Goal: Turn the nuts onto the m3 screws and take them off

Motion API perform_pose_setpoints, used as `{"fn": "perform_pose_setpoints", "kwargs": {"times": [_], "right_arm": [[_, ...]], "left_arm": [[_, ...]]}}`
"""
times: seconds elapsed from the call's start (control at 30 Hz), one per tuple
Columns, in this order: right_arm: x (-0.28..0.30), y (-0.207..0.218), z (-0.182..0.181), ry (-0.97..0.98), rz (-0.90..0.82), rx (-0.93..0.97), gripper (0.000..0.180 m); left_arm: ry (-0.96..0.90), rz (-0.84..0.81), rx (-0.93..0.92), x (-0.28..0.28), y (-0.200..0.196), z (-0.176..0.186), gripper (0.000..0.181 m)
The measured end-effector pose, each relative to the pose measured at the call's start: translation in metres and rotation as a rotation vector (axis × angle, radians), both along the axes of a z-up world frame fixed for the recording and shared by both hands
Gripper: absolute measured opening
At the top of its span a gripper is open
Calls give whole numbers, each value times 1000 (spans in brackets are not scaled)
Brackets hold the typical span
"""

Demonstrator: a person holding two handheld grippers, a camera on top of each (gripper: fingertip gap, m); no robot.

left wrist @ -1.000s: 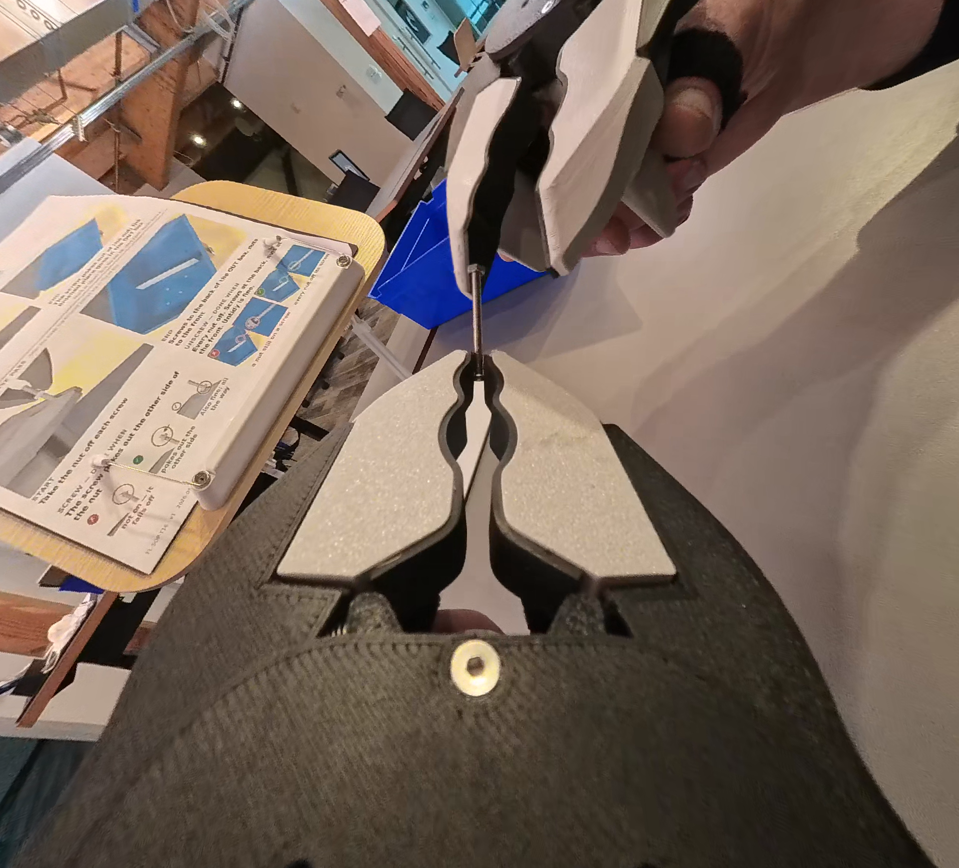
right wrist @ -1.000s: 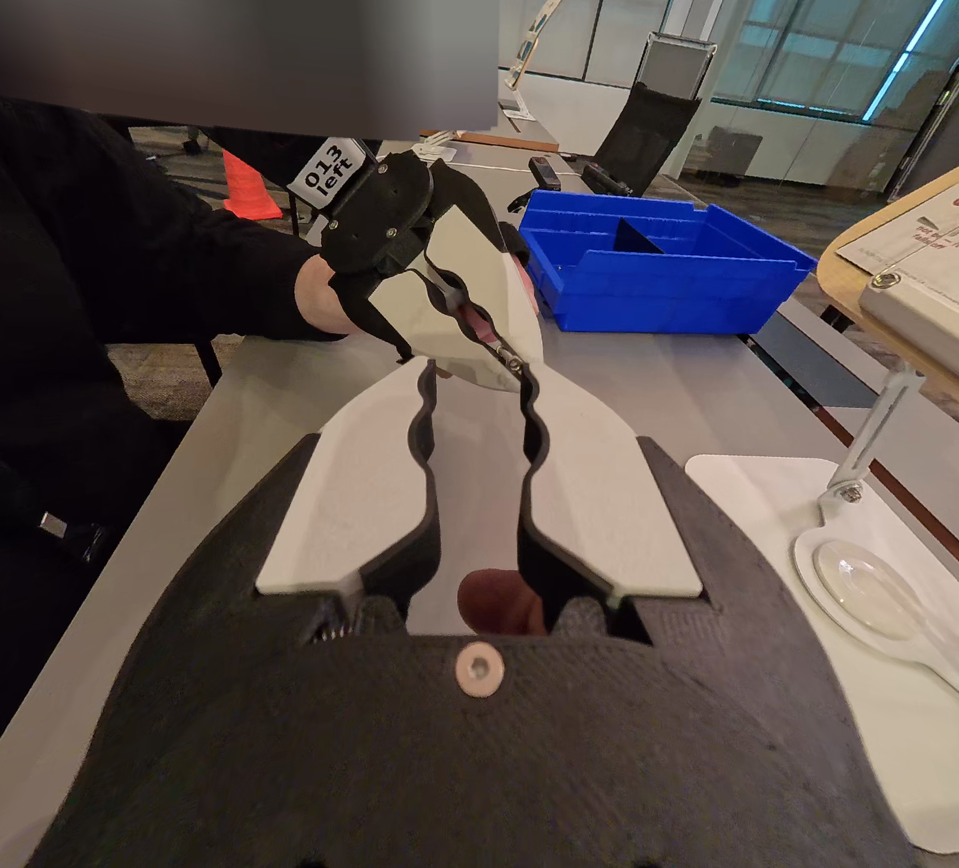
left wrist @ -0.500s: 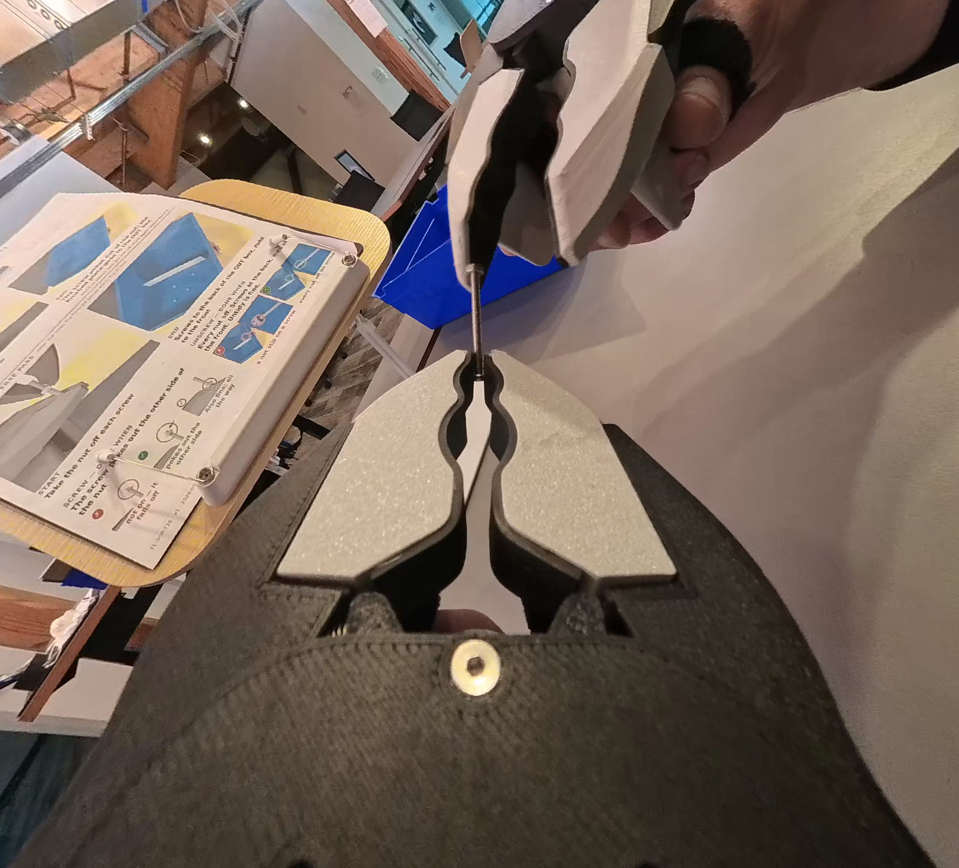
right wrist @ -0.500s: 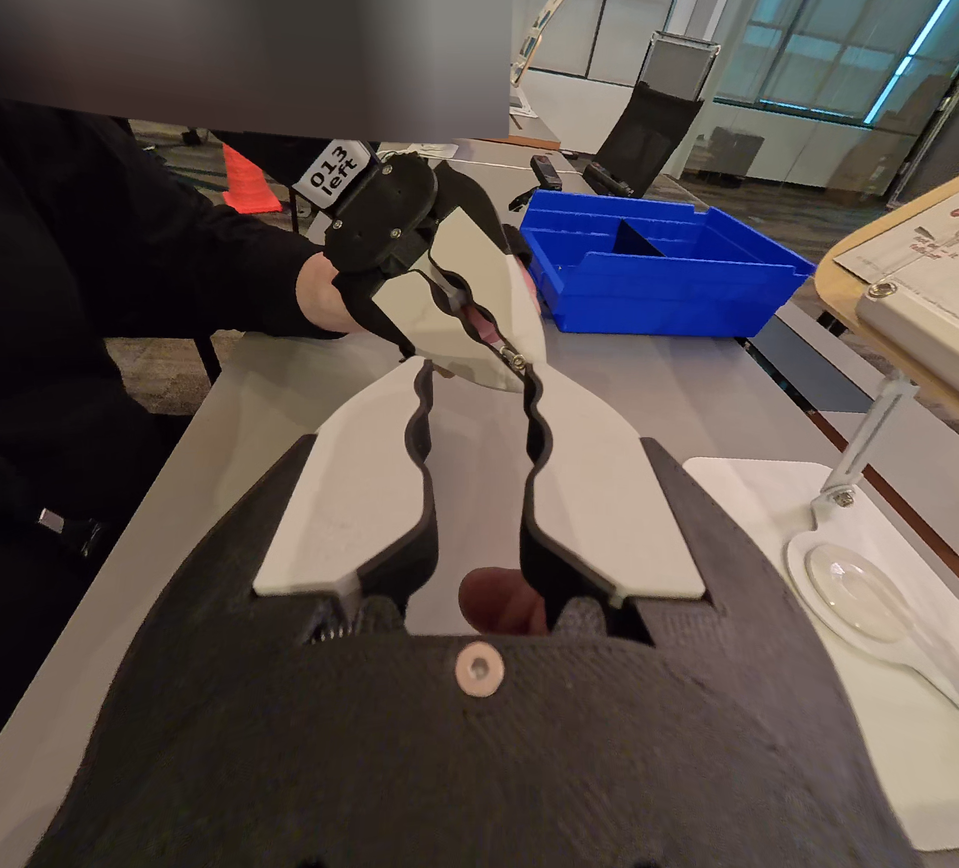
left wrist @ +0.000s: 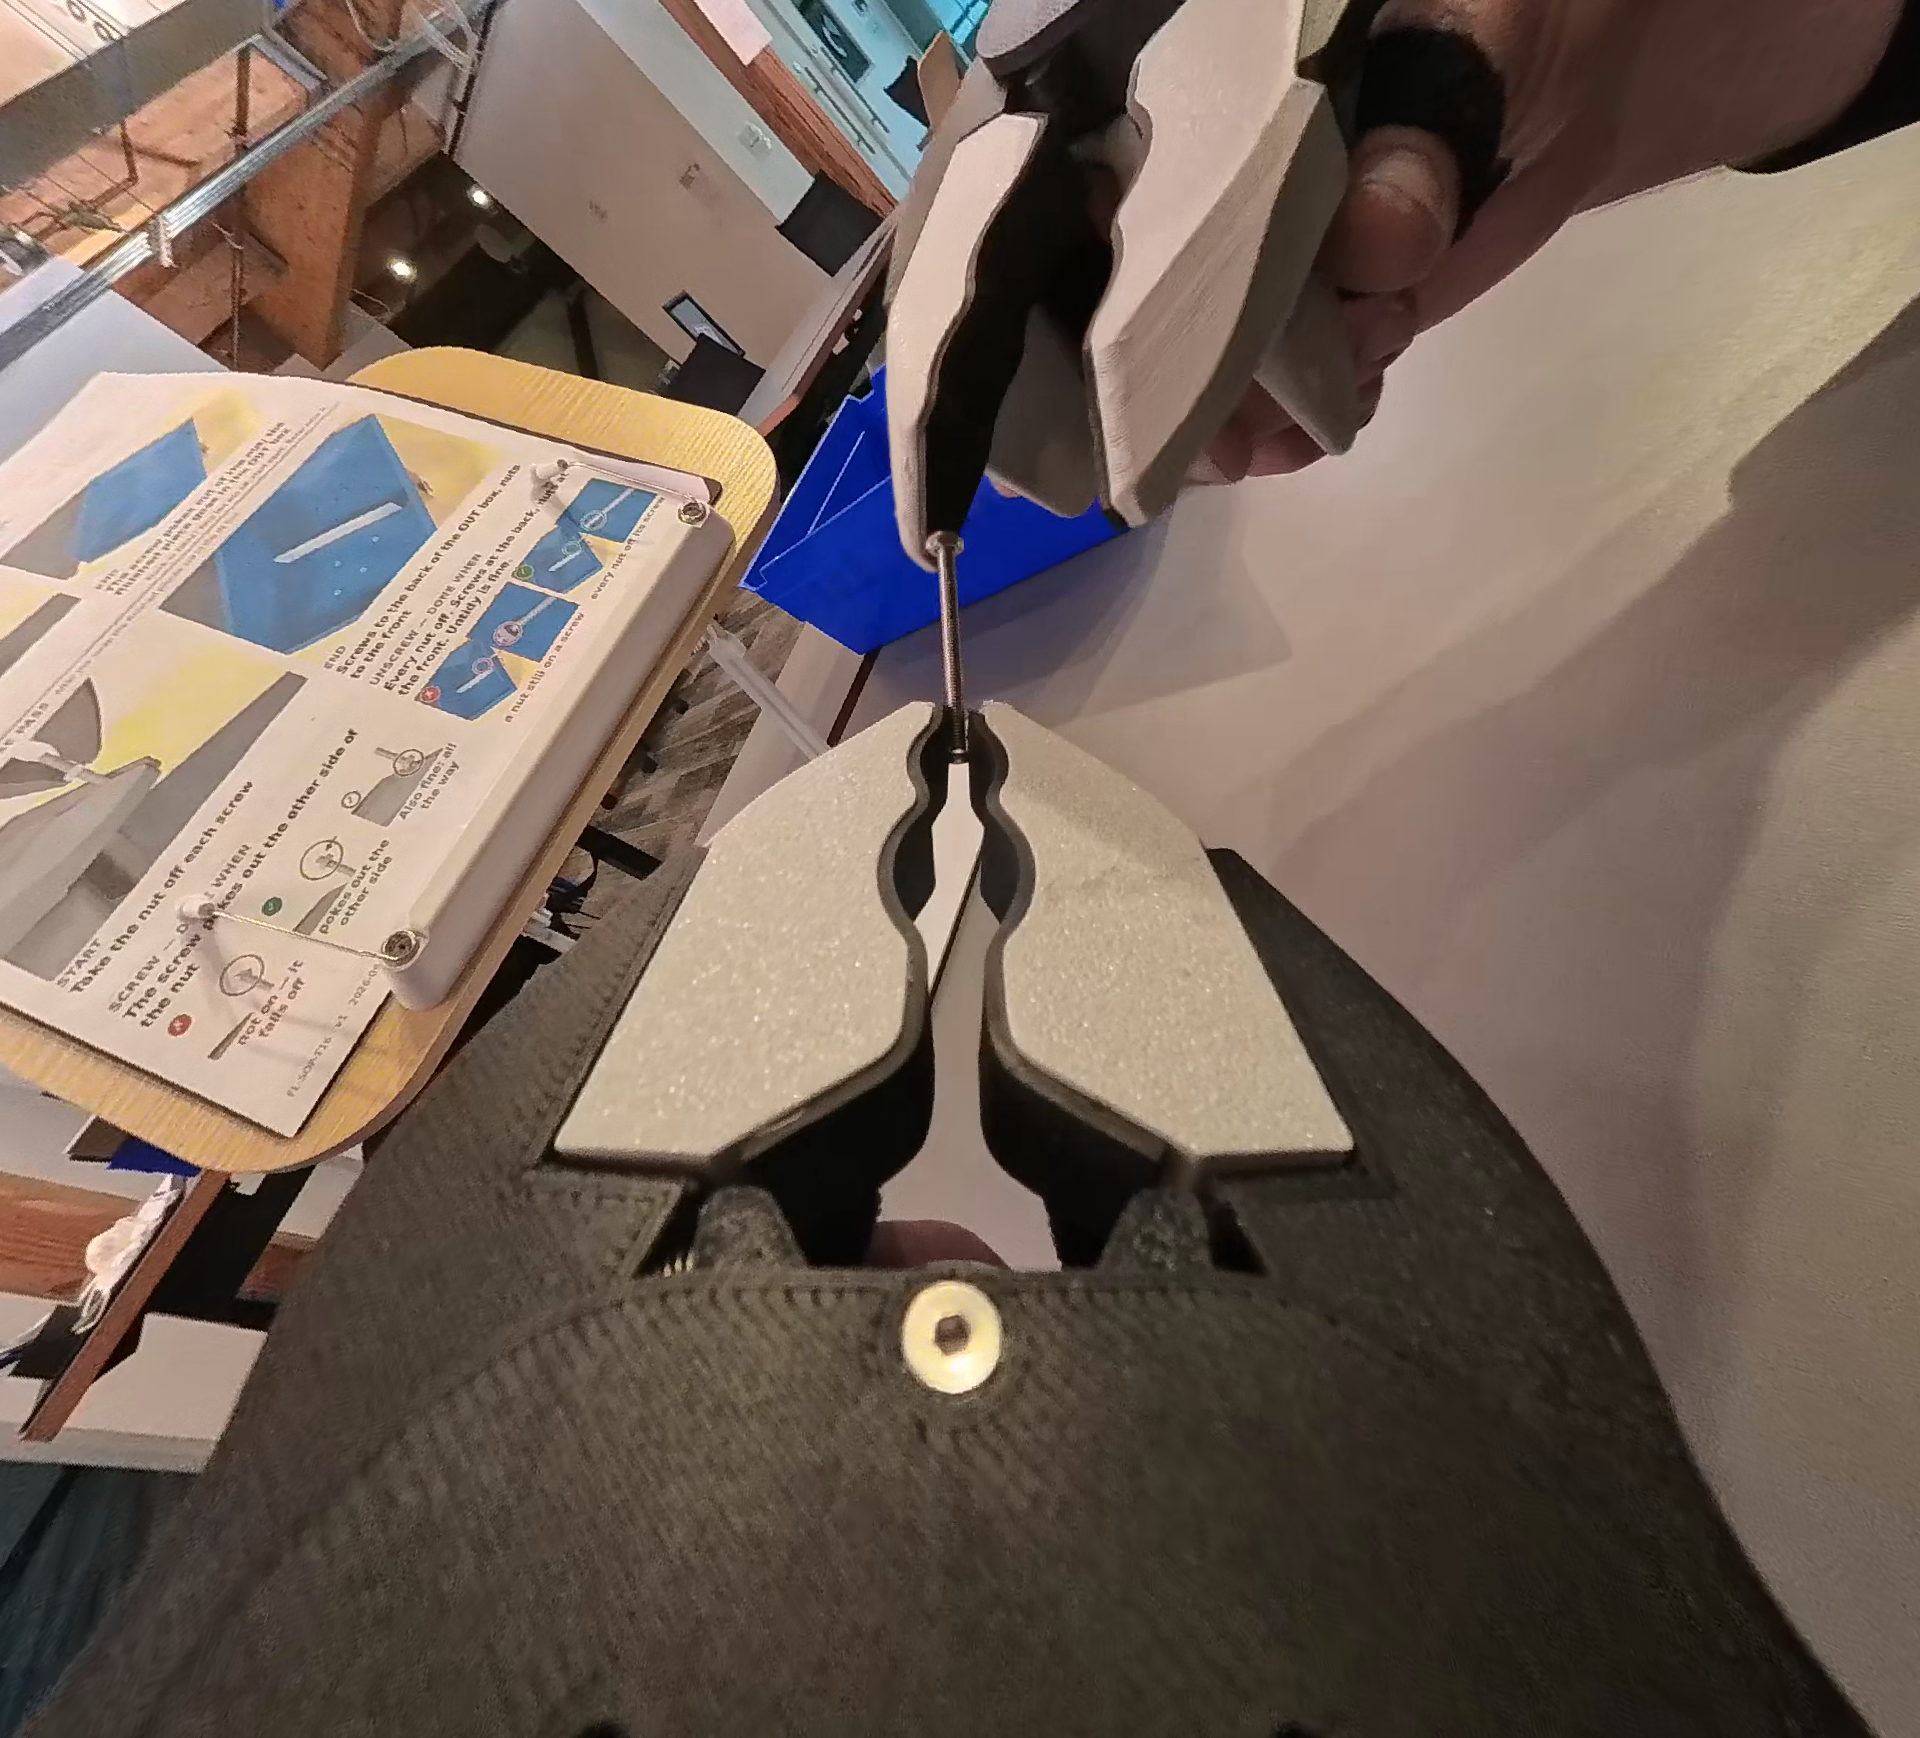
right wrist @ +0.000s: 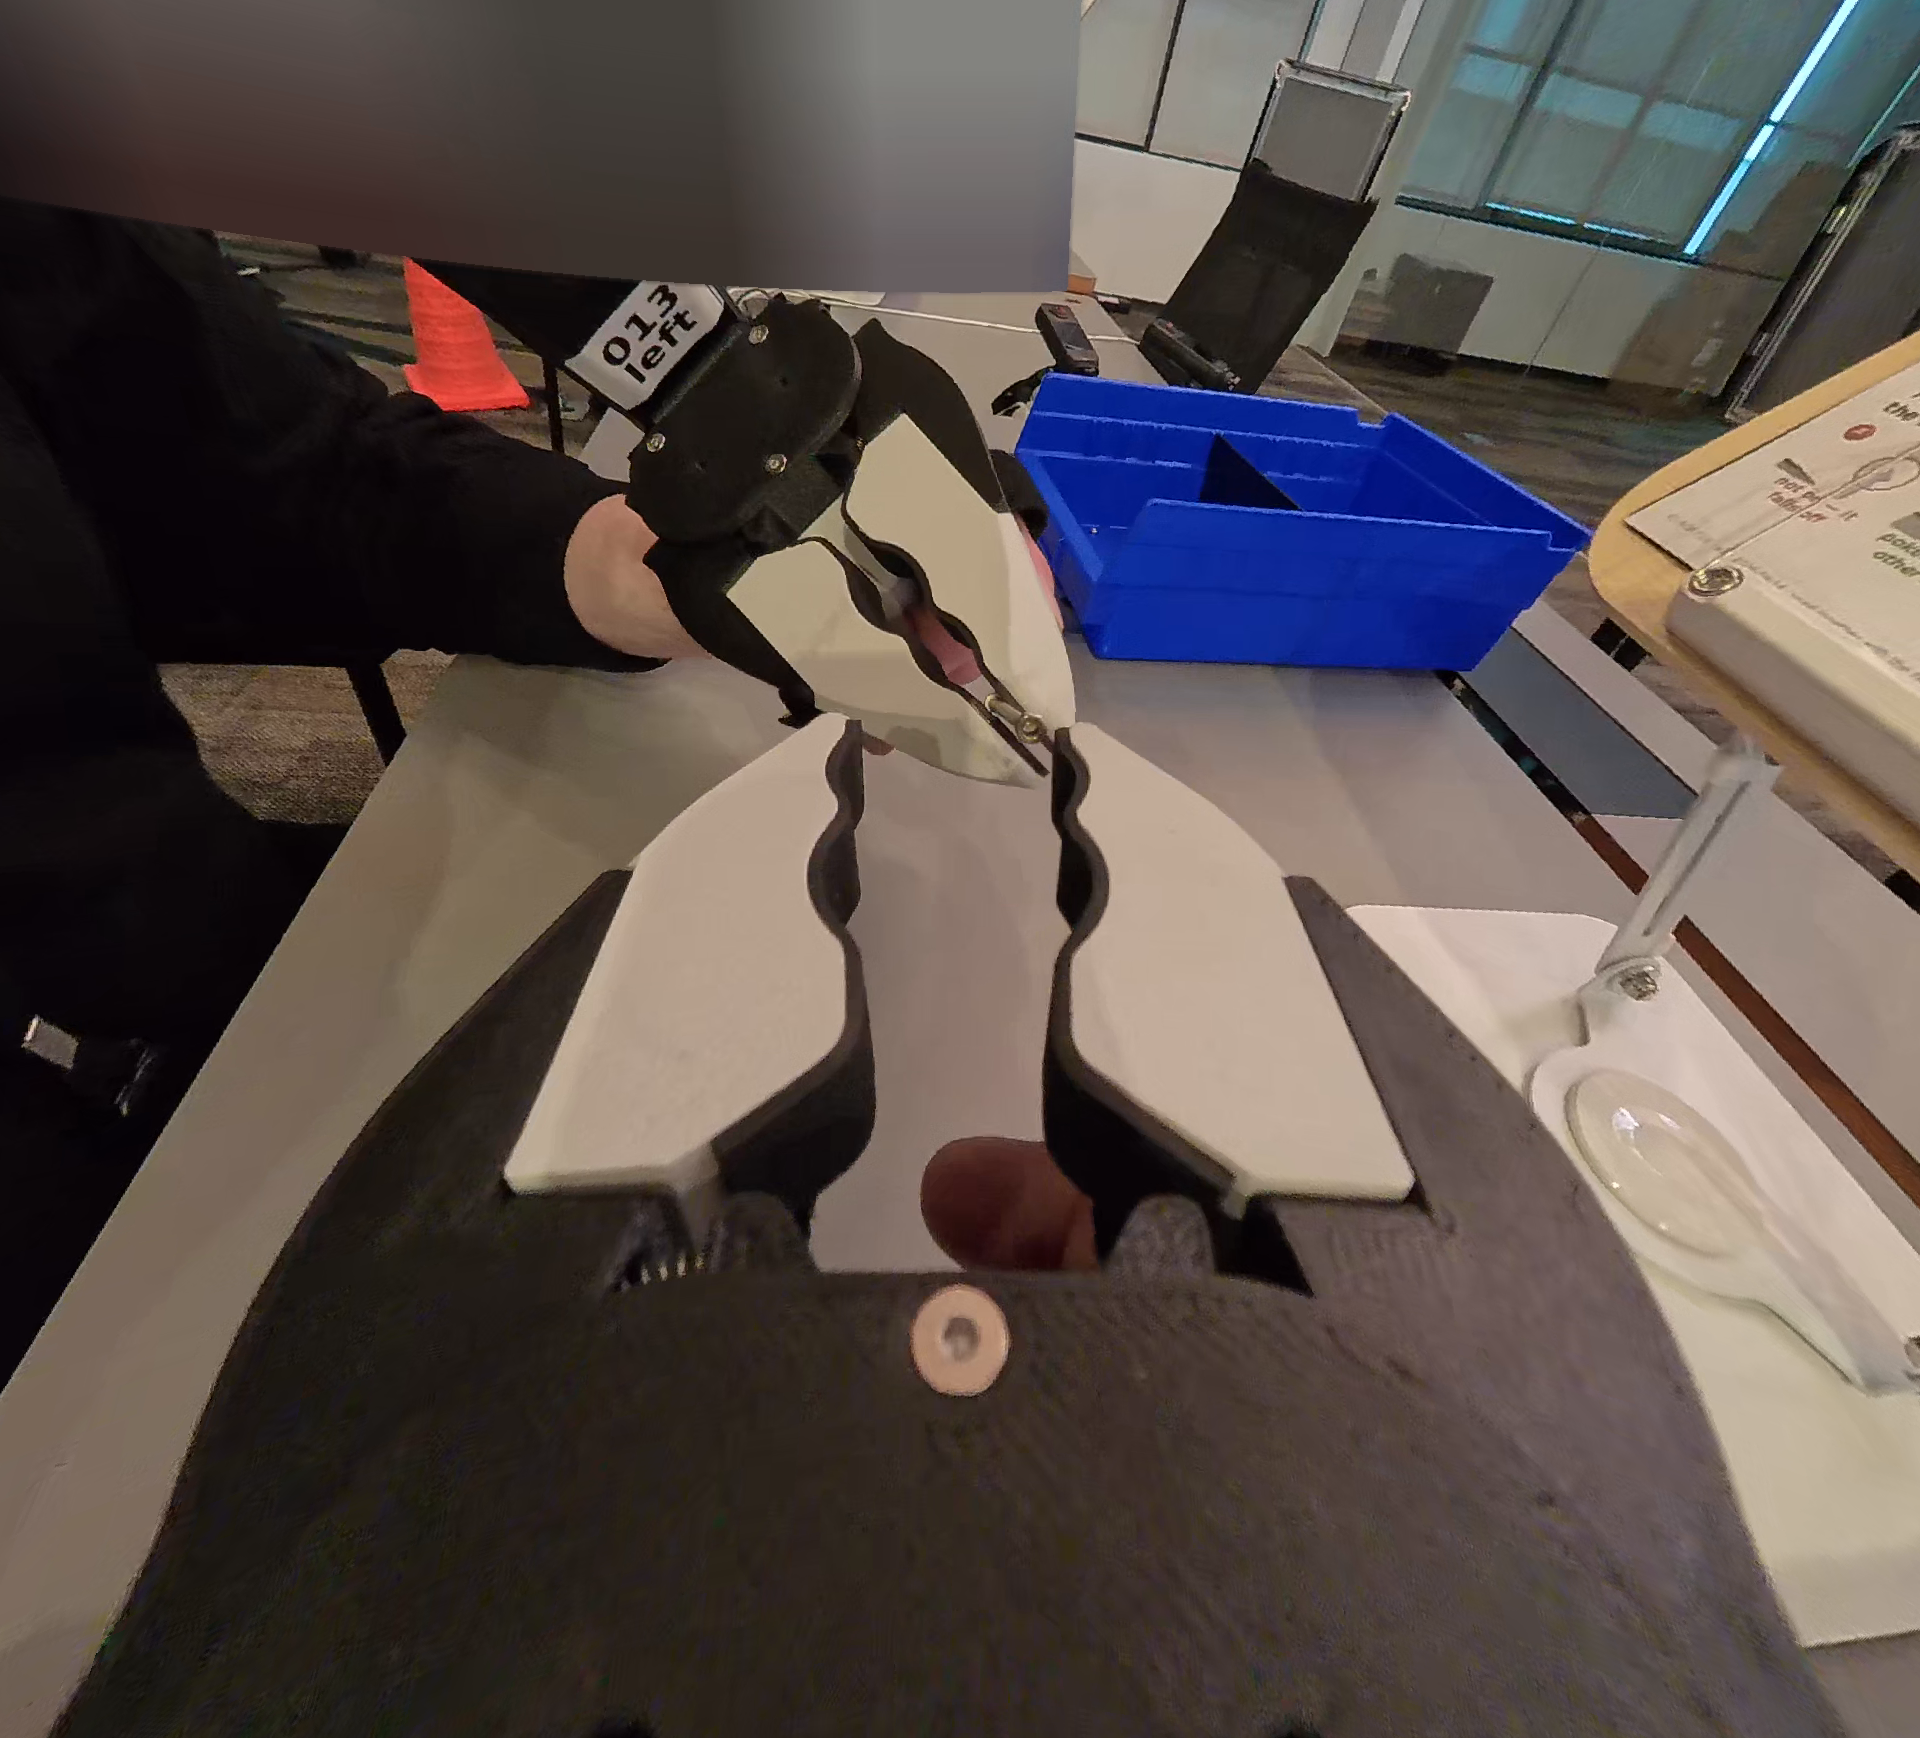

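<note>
The right tongs (left wrist: 1023, 483) have edged slightly up the screw (left wrist: 950, 639).

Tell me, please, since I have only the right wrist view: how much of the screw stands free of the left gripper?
Observer: Most of it. The left gripper pinches only one end of the screw with its very tips, and the threaded shaft is bare beyond them.
Operator: Where does the free end go?
Observer: It reaches one fingertip of the right gripper; the other finger stands apart from it.
Operator: Is that end the head or a nut?
Observer: A small wider piece sits there; I cannot tell which.
</note>
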State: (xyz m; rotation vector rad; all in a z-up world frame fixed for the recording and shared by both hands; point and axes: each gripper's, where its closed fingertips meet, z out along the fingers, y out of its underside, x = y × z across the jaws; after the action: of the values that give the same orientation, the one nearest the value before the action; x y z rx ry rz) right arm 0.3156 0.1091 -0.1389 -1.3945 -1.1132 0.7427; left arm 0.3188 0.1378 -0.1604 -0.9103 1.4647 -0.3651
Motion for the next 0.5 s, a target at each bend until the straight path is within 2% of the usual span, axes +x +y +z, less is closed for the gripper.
{"fn": "perform_pose_setpoints", "kwargs": {"times": [0.13, 0.23, 0.5], "right_arm": [[-2, -2, -2, -9, 11, -3, 33], [-2, -5, -6, -24, 36, -14, 23], [3, 3, 1, -2, -16, 9, 32]], "left_arm": [[4, 6, -1, 0, 1, -1, 3], [0, 14, -5, 0, 3, -1, 3], [1, 10, -10, 1, 3, -2, 3]]}}
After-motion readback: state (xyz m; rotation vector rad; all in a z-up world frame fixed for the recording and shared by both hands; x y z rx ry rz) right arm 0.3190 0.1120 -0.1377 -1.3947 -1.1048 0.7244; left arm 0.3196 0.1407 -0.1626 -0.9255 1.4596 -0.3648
